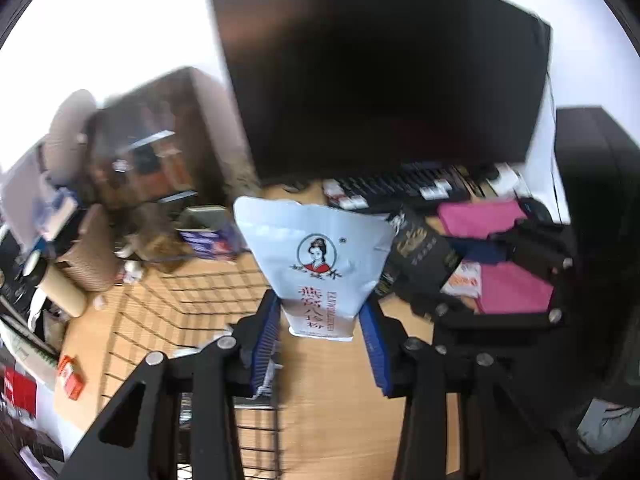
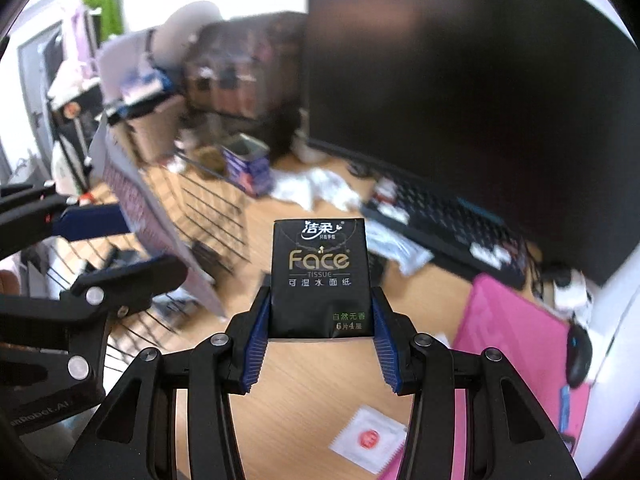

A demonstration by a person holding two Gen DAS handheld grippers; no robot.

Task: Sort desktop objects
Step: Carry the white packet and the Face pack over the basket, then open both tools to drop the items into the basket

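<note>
My left gripper (image 1: 320, 320) is shut on a white food pouch (image 1: 316, 264) with a woman's portrait and red Chinese text, held upright above the wooden desk beside a black wire basket (image 1: 188, 300). My right gripper (image 2: 322, 320) is shut on a black "Face" tissue pack (image 2: 320, 276), held above the desk. In the right wrist view the left gripper (image 2: 108, 248) shows at the left edge, with the pouch (image 2: 160, 232) seen edge-on over the wire basket (image 2: 216, 216).
A large dark monitor (image 1: 380, 80) and black keyboard (image 1: 404, 186) stand at the back. Pink cloth (image 2: 516, 356), a black mouse (image 2: 578, 356), a white sachet (image 2: 368, 438), a blue tin (image 2: 246, 164) and crumpled white wrappers (image 2: 316, 188) lie on the desk. A small red box (image 1: 71, 376) lies left.
</note>
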